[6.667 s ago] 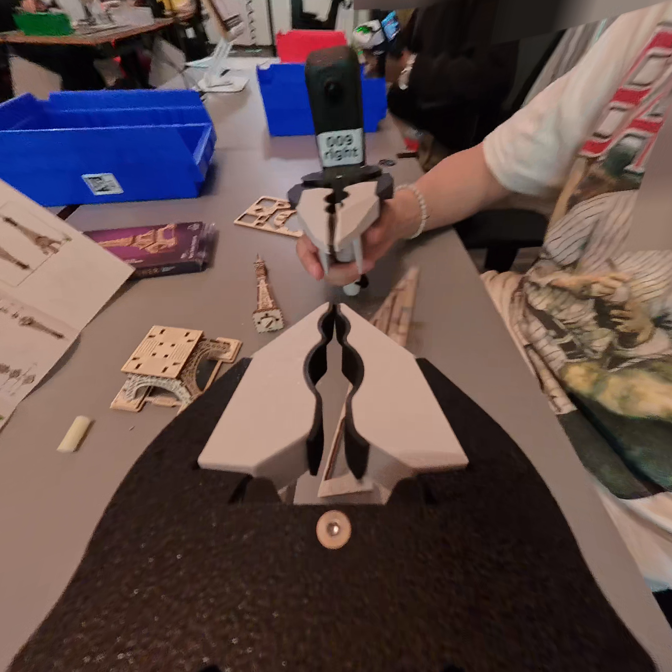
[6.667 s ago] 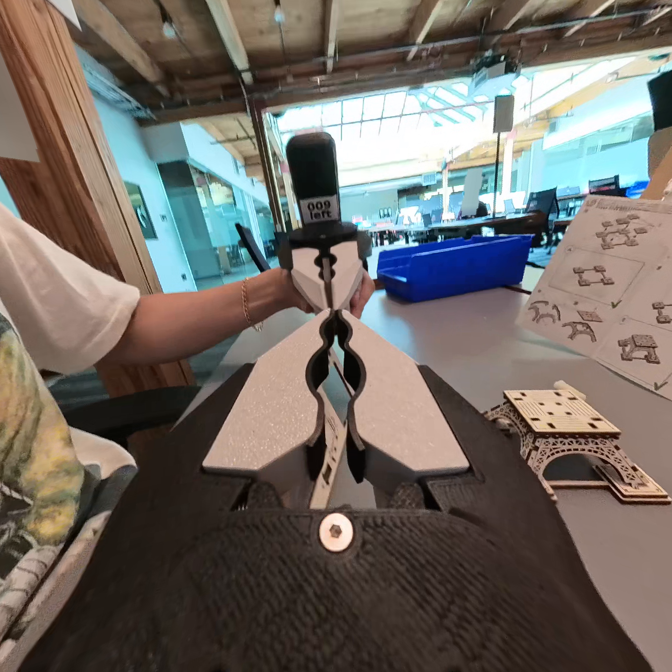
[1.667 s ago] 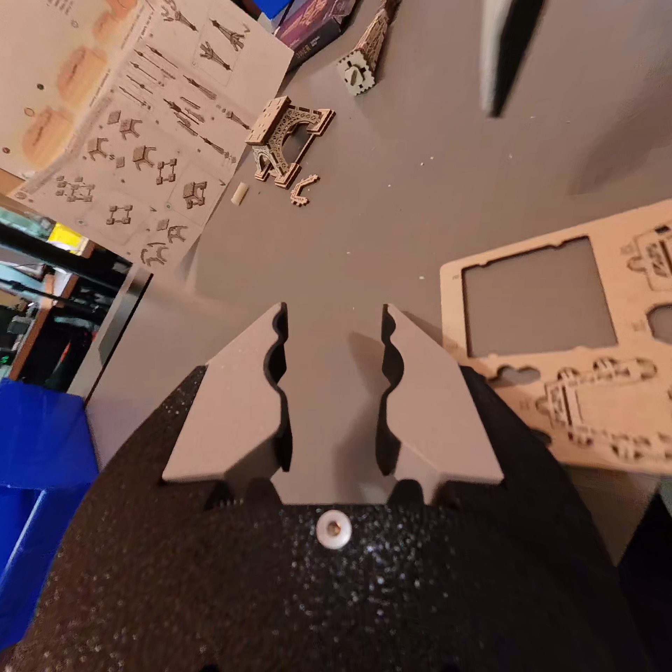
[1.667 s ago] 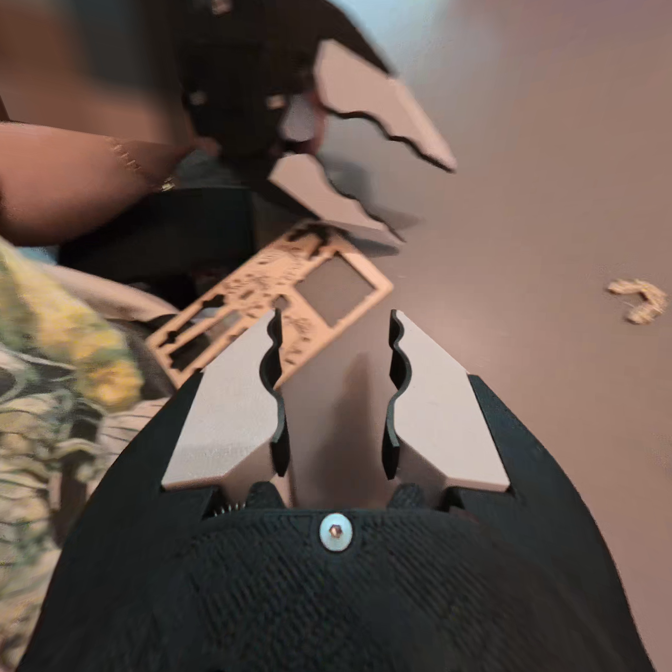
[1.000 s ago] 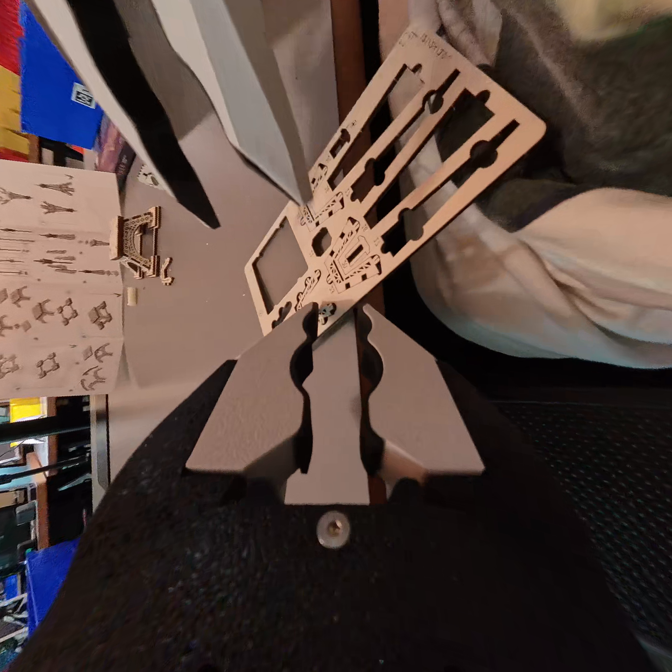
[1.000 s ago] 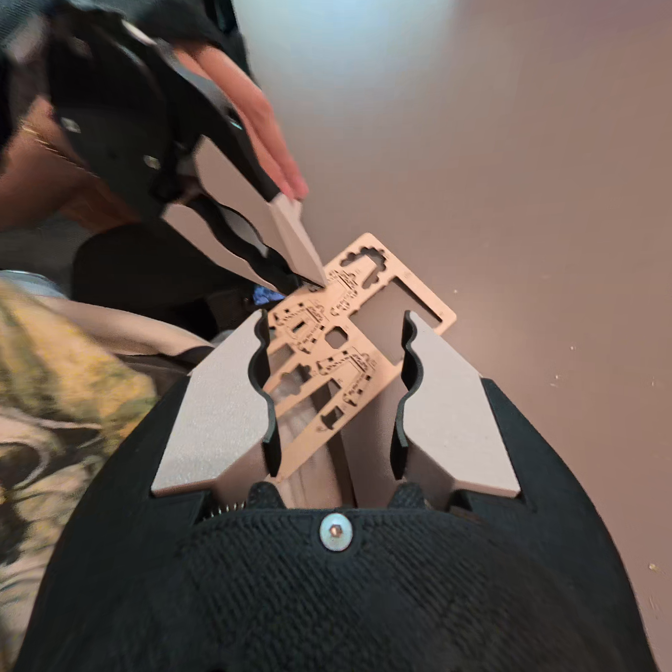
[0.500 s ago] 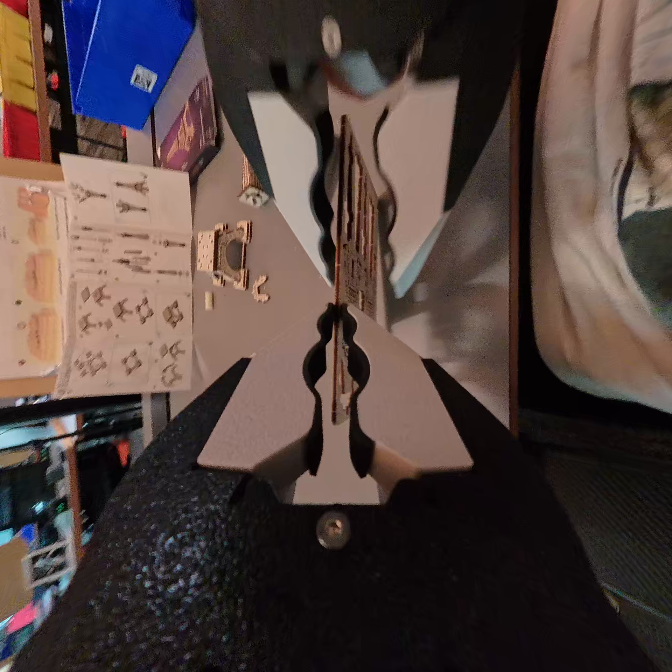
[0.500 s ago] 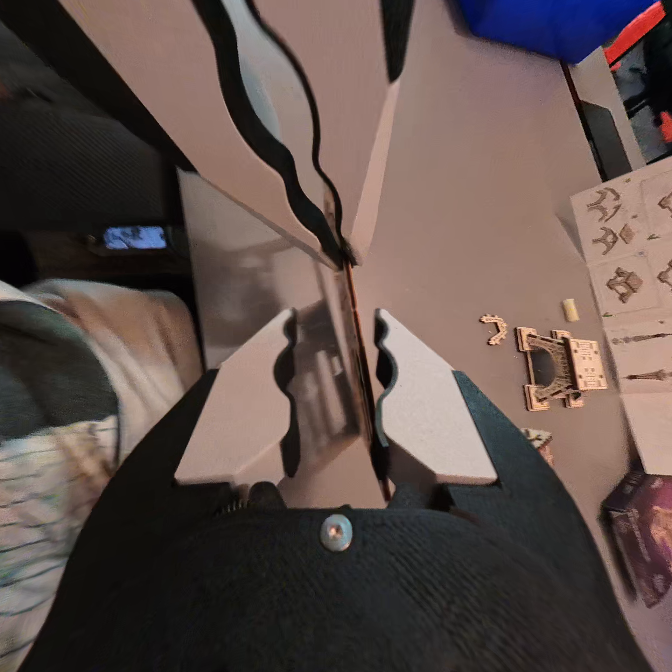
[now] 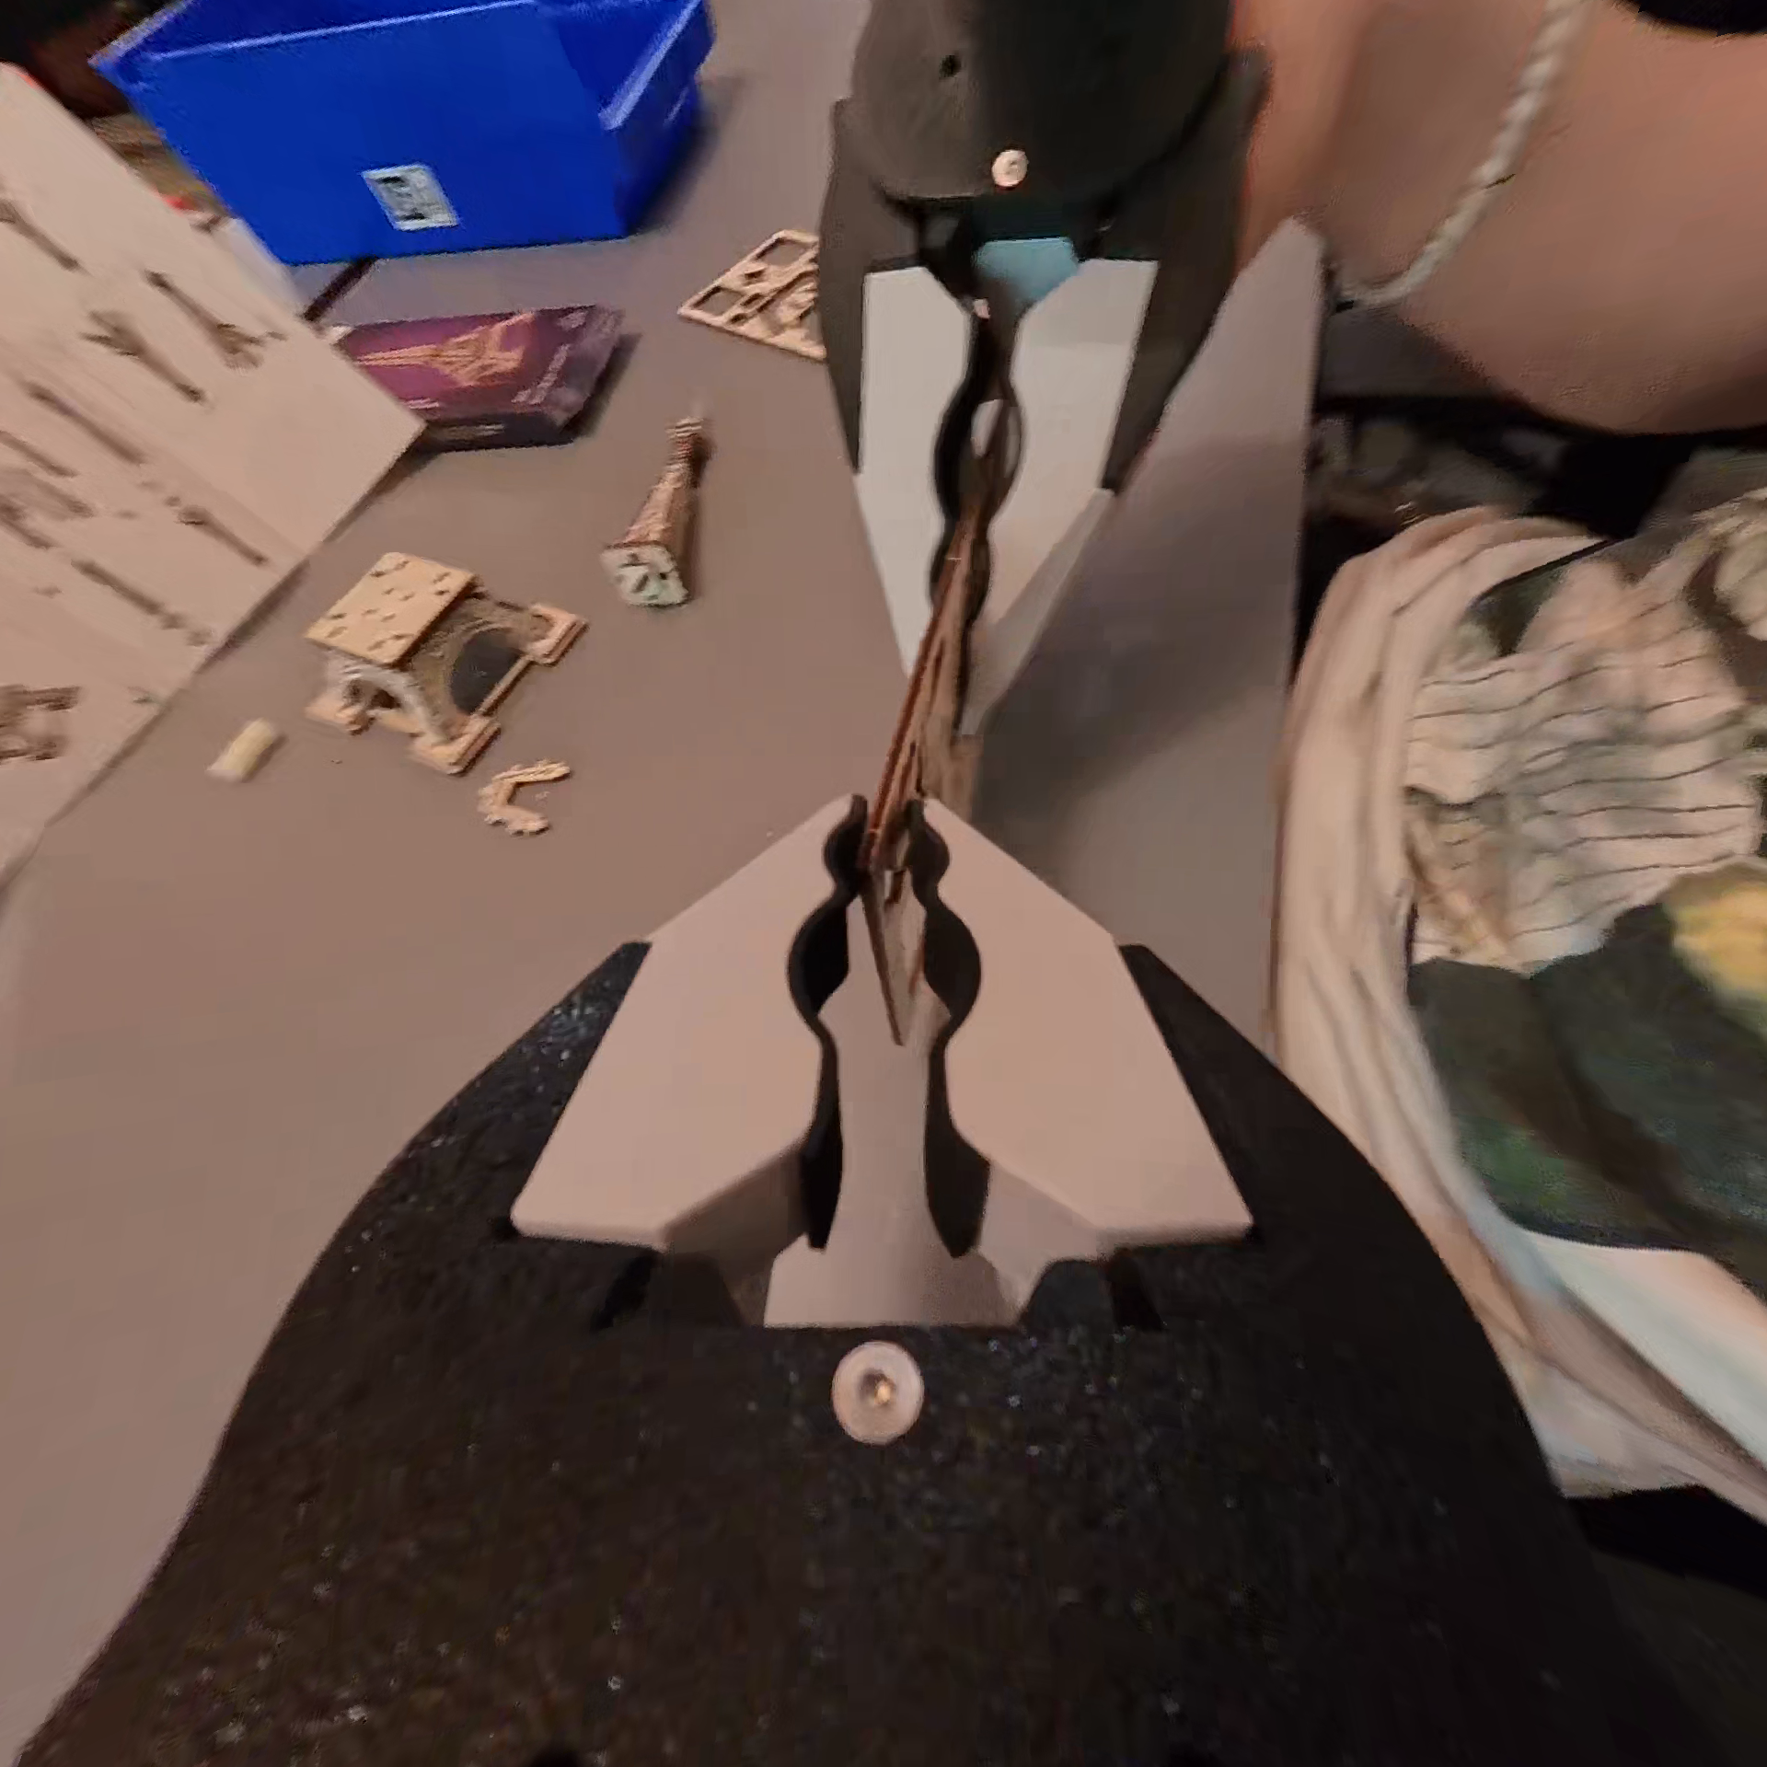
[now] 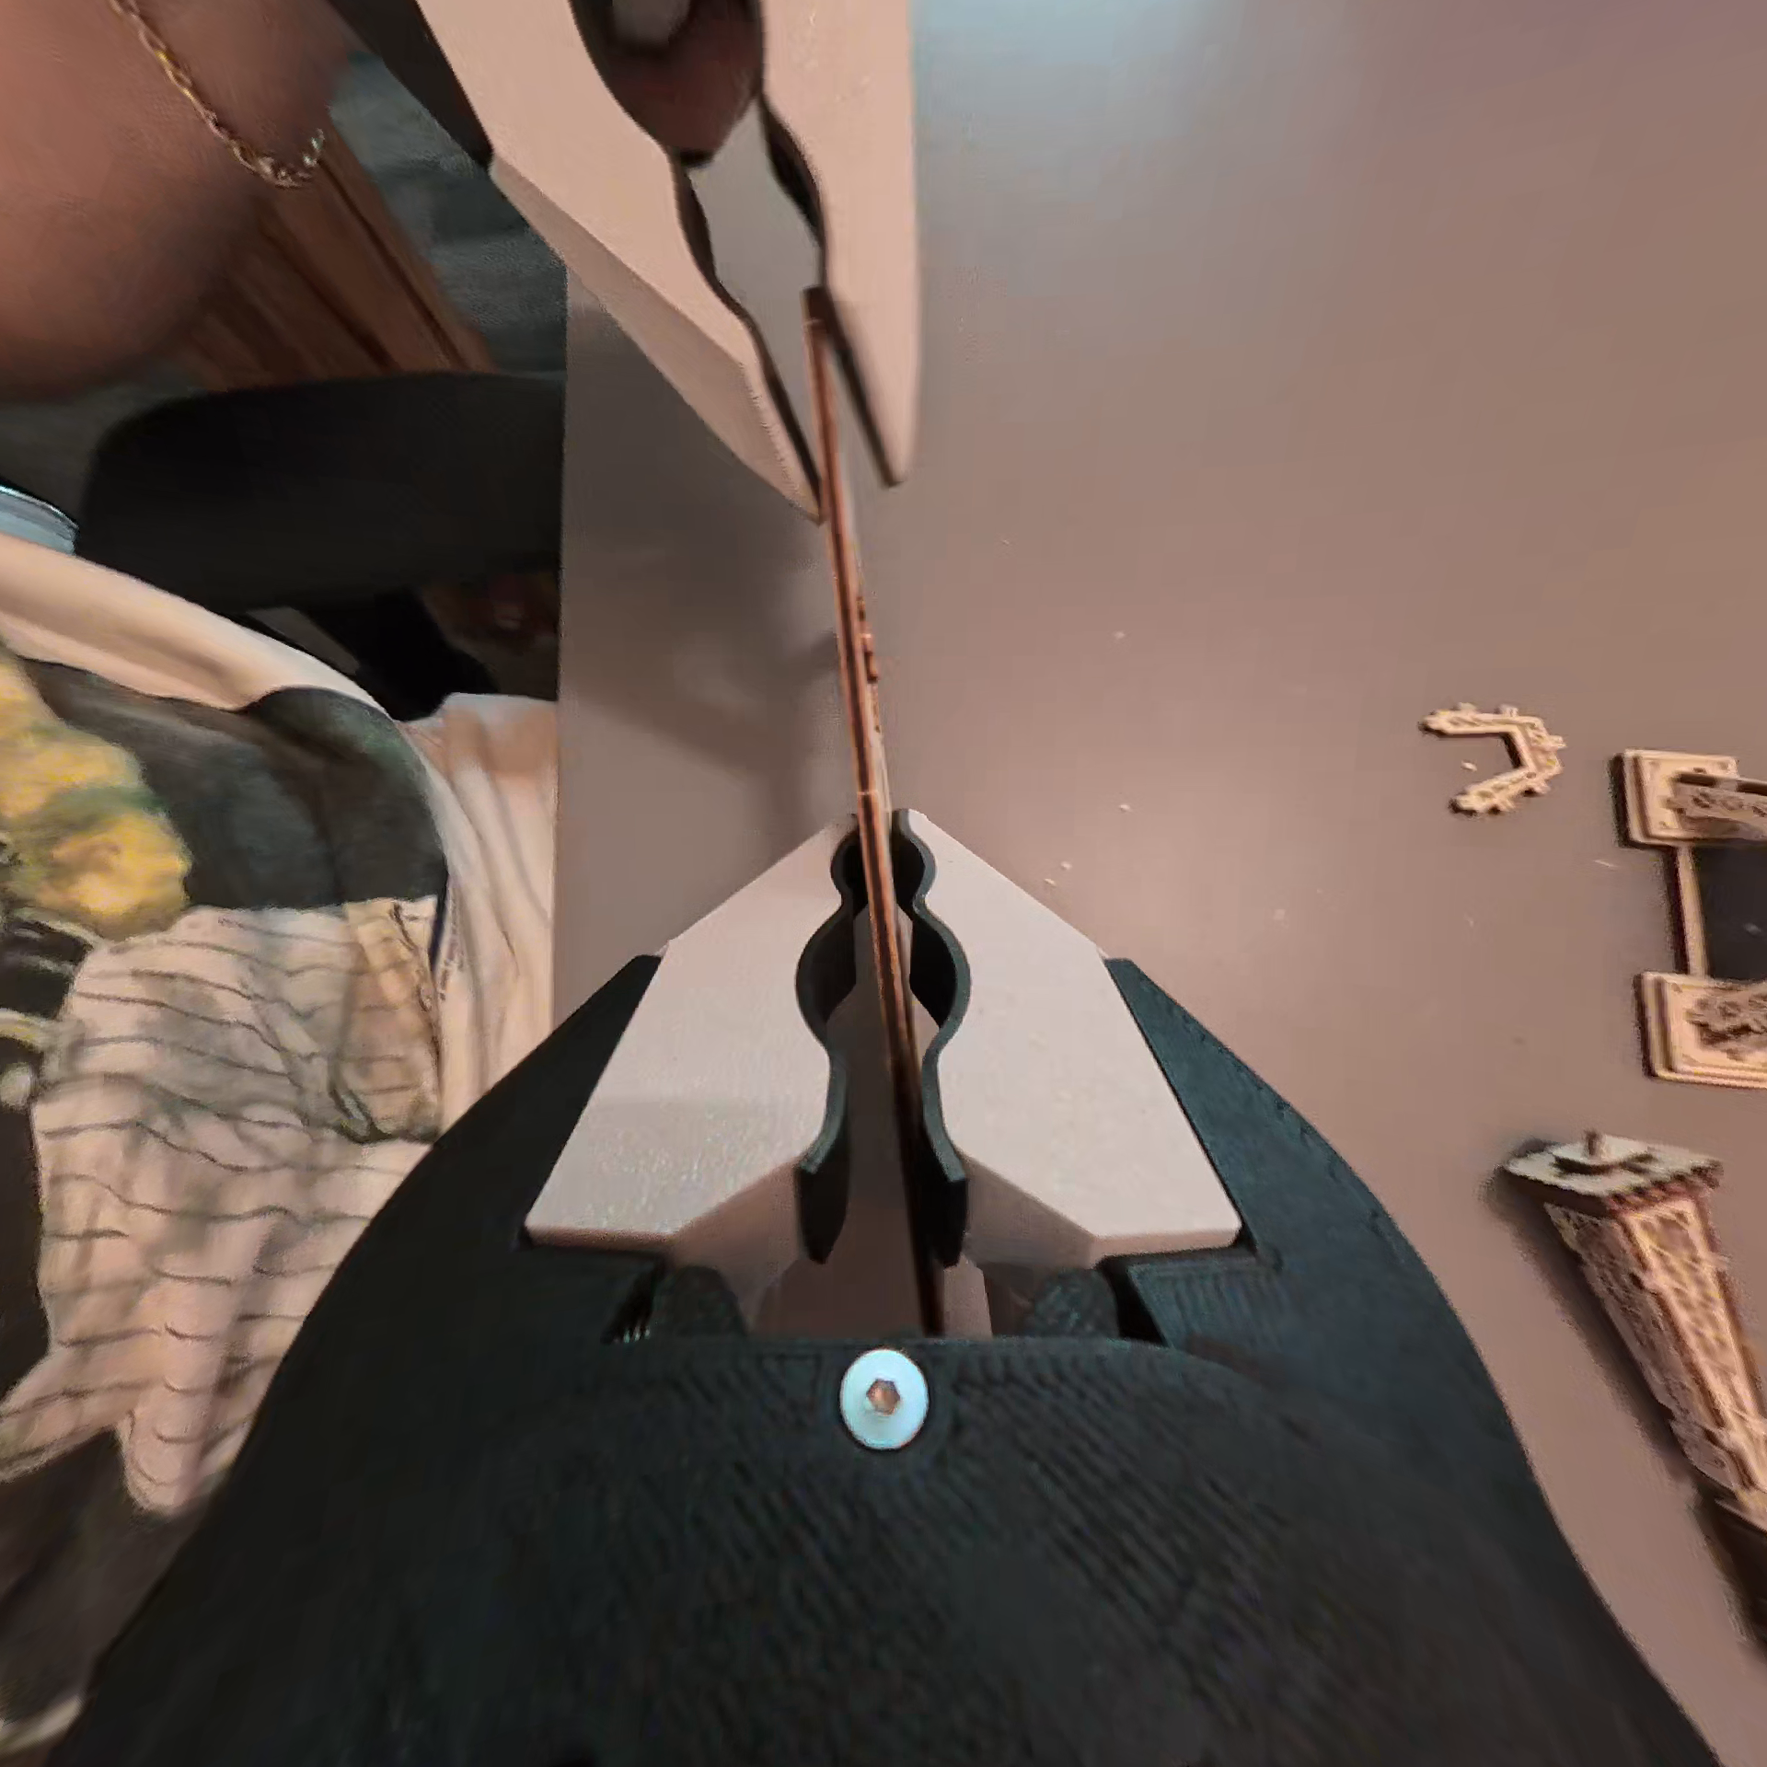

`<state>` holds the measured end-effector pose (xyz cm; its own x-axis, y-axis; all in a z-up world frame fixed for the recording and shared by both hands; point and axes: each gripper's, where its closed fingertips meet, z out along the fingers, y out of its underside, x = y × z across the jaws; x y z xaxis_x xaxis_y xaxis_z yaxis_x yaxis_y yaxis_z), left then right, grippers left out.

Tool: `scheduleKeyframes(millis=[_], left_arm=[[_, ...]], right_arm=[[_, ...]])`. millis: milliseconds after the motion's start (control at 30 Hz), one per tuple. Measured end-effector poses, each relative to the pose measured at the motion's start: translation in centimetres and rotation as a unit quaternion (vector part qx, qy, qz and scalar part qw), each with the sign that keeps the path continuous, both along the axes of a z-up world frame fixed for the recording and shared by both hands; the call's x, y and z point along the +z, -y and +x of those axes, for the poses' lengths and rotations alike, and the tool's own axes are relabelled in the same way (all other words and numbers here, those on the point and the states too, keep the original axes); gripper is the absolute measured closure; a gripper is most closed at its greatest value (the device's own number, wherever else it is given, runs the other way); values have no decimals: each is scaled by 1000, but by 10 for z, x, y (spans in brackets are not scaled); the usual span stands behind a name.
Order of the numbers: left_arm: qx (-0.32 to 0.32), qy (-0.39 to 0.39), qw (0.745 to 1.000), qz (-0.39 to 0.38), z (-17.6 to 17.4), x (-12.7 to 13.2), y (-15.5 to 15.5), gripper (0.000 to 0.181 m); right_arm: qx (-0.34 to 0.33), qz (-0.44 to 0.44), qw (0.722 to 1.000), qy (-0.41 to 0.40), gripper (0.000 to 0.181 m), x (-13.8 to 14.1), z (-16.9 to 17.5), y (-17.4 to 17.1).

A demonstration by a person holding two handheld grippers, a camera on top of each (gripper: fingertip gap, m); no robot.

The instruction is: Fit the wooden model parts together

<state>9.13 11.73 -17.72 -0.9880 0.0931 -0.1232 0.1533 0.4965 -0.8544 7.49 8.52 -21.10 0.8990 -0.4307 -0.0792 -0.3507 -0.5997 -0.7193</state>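
A thin wooden parts sheet [image 9: 945, 612] is held edge-on above the grey table [image 9: 287, 956], between my two grippers, which face each other. My left gripper [image 9: 884, 818] is shut on its near end. My right gripper [image 9: 942, 693] is shut on its far end. In the right wrist view the sheet [image 10: 854, 621] runs from my right gripper [image 10: 875, 820] up to my left gripper [image 10: 851, 497]. On the table lie an arched tower base [image 9: 435, 660], a tapered tower spire [image 9: 660, 535] and a small curved piece [image 9: 521, 794]. The sheet's face is hidden.
A blue bin [image 9: 430, 124], a purple box [image 9: 488, 368], an instruction sheet [image 9: 143, 430], another parts sheet [image 9: 765, 296] and a small cream stick [image 9: 244, 751] lie at the left and back. The person's shirt [image 9: 1530, 861] is at the table's right edge. Spacing between my two grippers at the tips: around 6 cm. The small curved piece [image 9: 521, 794] lies around 15 cm away from my right fingertips. Look for it in the right wrist view [image 10: 1495, 752] too. The arched tower base [image 9: 435, 660] is about 20 cm from both grippers' fingertips.
Both grippers were open over the flat sheet. The left one closed on it and lifted it edge-on. In the last half second the right one has closed on its other end.
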Motion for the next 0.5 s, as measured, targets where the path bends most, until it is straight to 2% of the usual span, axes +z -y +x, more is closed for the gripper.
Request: scheduleKeyframes(millis=[133,233,333,367,433,500], left_arm=[[-42,-88,995,-25,0,-7,19,180],[-73,-197,977,-21,3,-13,31,180],[-94,-267,959,-25,11,-14,43,180],[-105,-263,959,-26,11,-16,46,180],[-101,-223,969,-34,17,-18,52,178],[-64,-174,981,-58,30,-15,58,167]], right_arm=[[7,-19,998,60,171,2,13,25],[23,-29,994,99,156,6,17,38],[54,-19,993,102,151,5,13,41],[52,-20,993,100,164,3,17,44],[49,-6,996,79,170,1,20,47],[35,31,997,63,179,5,23,47]])
